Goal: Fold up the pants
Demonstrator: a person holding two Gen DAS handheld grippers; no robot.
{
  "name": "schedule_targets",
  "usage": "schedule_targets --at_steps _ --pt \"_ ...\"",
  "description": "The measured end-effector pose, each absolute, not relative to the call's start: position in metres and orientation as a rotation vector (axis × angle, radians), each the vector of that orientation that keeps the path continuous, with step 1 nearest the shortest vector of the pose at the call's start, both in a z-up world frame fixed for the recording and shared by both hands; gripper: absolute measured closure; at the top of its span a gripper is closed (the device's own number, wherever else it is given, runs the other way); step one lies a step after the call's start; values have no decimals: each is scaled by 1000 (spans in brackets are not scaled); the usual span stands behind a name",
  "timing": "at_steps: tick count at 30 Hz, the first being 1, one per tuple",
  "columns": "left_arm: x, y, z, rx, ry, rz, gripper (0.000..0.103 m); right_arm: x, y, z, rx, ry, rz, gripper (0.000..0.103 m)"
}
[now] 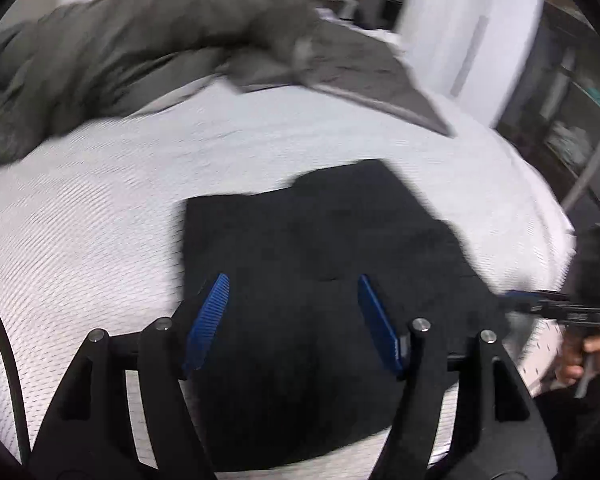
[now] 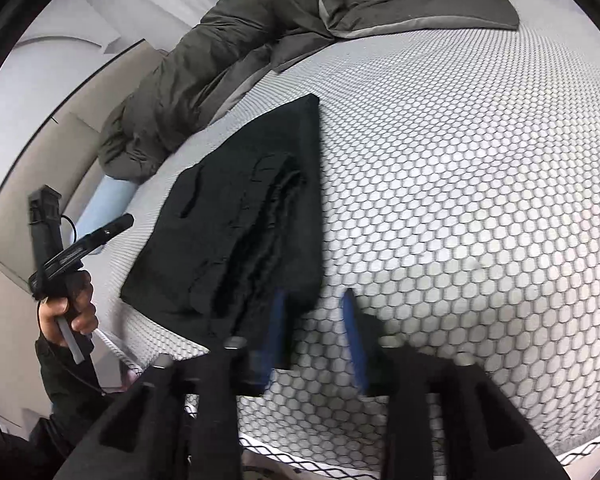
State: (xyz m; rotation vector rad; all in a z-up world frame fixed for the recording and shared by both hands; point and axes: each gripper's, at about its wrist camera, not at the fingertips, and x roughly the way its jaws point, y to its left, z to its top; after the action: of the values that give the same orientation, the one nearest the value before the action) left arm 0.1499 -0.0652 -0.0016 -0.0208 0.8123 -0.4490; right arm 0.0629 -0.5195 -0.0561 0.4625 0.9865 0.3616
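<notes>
The black pants [image 1: 320, 248] lie folded into a compact stack on the white mattress [image 1: 100, 220]. In the left wrist view my left gripper [image 1: 293, 278] hovers over the stack's near part, its blue pads wide apart with nothing between them. In the right wrist view the pants [image 2: 252, 220] stretch away to the upper left. My right gripper [image 2: 312, 296] stands open at their near right corner, its left pad over the cloth edge, not pinching it. Each gripper also shows in the other's view: the right gripper [image 1: 516, 300] at the pants' right edge, the left gripper [image 2: 120, 222] beyond their left side.
A rumpled grey-green quilt [image 2: 220, 60] lies across the far part of the honeycomb-patterned mattress [image 2: 460, 200]. A beige bed frame [image 2: 60, 152] and a pale blue item [image 2: 104, 204] are on the left. Dark shelving [image 1: 572, 120] stands at the right. A person's hand [image 2: 72, 308] grips the left tool.
</notes>
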Motion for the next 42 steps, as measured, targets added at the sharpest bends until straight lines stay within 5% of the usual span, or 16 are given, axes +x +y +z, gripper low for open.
schedule_targets --at_steps 10,17,21,23,29,31,33,34,42 --pt "145 -262 -30 198 928 -678 36 62 -493 -70 434 1025 420 59" --pt "153 -294 -63 323 975 -557 31 46 -510 -78 453 1018 427 59" --pt "152 -290 -69 314 958 -570 27 53 -514 -83 485 1007 437 101" --pt "154 -285 -73 314 941 -576 25 39 -514 -81 493 1000 457 101" --pt "156 -277 -70 276 937 -585 24 5 -514 -82 487 1006 504 101" --pt "153 -273 -61 265 947 -599 25 -2 -521 -66 485 953 481 94" --pt "149 -270 -55 276 940 -639 25 -6 -537 -55 524 892 453 72" --pt "143 -271 -55 302 928 -649 25 -6 -543 -51 551 865 437 70" --pt "114 -273 -62 334 915 -618 25 30 -538 -72 628 955 395 69"
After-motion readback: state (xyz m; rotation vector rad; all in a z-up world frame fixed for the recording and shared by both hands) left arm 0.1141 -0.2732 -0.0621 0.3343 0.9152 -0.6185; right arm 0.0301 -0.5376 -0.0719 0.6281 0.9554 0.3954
